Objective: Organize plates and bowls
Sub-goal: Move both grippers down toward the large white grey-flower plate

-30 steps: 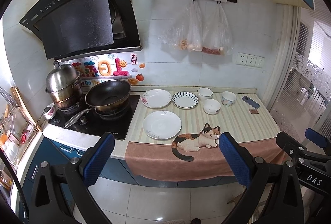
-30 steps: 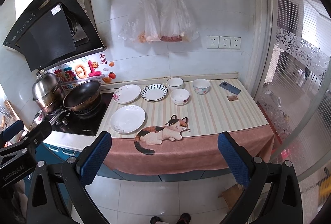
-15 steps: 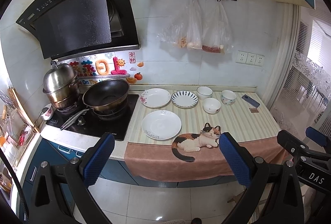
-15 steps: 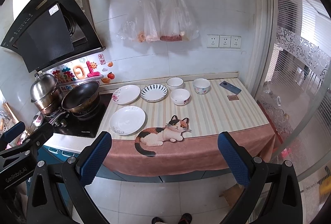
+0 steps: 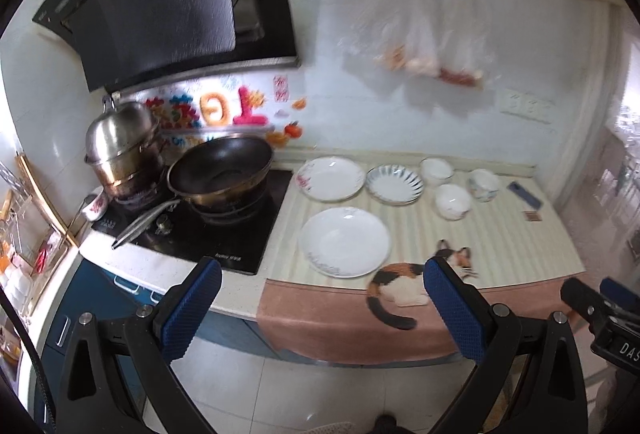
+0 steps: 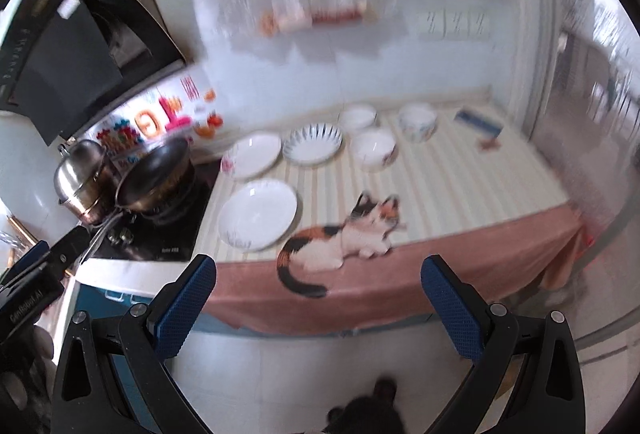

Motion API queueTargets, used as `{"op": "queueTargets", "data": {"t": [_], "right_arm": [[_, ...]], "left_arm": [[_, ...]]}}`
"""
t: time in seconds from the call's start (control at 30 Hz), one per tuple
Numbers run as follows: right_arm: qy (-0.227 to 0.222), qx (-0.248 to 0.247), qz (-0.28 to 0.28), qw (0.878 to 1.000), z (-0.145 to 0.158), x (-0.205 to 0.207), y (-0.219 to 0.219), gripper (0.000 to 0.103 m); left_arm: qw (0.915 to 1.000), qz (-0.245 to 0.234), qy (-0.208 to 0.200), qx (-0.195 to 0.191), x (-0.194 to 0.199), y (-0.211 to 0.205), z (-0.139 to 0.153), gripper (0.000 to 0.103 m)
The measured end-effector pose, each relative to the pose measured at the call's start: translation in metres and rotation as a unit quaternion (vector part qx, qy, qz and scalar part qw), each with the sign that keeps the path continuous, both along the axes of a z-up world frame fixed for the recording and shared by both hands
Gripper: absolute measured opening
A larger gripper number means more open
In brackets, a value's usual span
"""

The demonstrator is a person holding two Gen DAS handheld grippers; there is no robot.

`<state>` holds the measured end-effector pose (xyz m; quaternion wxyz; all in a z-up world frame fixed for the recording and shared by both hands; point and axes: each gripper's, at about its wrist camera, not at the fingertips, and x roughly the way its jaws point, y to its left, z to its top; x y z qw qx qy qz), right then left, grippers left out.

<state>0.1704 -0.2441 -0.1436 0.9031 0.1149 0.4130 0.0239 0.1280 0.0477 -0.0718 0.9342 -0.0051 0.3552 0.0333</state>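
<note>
Three plates lie on the striped counter cloth (image 5: 500, 234): a large white plate (image 5: 344, 241) (image 6: 258, 220) in front, a flowered plate (image 5: 330, 178) (image 6: 252, 155) behind it, and a blue-striped plate (image 5: 394, 184) (image 6: 312, 145) to its right. Three bowls stand further right: one at the back (image 5: 436, 169) (image 6: 357, 117), one nearer (image 5: 453, 201) (image 6: 374, 149), and a patterned one (image 5: 484, 185) (image 6: 417, 121). My left gripper (image 5: 320, 308) and right gripper (image 6: 318, 304) both hang open and empty in front of the counter, over the floor.
A black wok (image 5: 222, 173) and a steel pot (image 5: 122, 149) sit on the stove (image 5: 224, 234) at the left. A phone (image 5: 523, 193) lies at the counter's far right. Plastic bags (image 5: 420, 33) hang on the wall. A cat picture (image 6: 344, 238) decorates the cloth's front edge.
Both grippers have moved closer to the counter and tilted down a little; the views are blurred by motion. Both stay open. The dishes have not moved.
</note>
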Motion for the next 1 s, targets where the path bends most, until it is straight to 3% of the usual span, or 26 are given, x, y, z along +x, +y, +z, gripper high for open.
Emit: {"op": "queueTargets", "data": {"t": [0.1, 0.3, 0.6, 0.73, 1.0], "right_arm": [[0.043, 0.027, 0.016, 0.999, -0.041, 0.050, -0.002, 0.103], [0.092, 0.031, 0.061, 0.993, -0.112, 0.149, 0.005, 0.103], [0.191, 0.035, 0.136, 0.971, -0.224, 0.308, 0.028, 0.103], [0.230, 0.036, 0.154, 0.960, -0.263, 0.354, 0.040, 0.103], [0.273, 0.046, 0.171, 0.946, -0.312, 0.405, 0.069, 0.100]], "left_arm": [[0.9996, 0.011, 0.025, -0.009, 0.037, 0.010, -0.025, 0.103], [0.9967, 0.036, 0.071, -0.017, 0.122, 0.023, -0.084, 0.103], [0.9864, 0.053, 0.155, -0.007, 0.239, 0.027, -0.174, 0.103], [0.9807, 0.063, 0.185, 0.006, 0.273, 0.030, -0.208, 0.103], [0.9662, 0.048, 0.253, -0.005, 0.322, 0.039, -0.268, 0.103]]}}
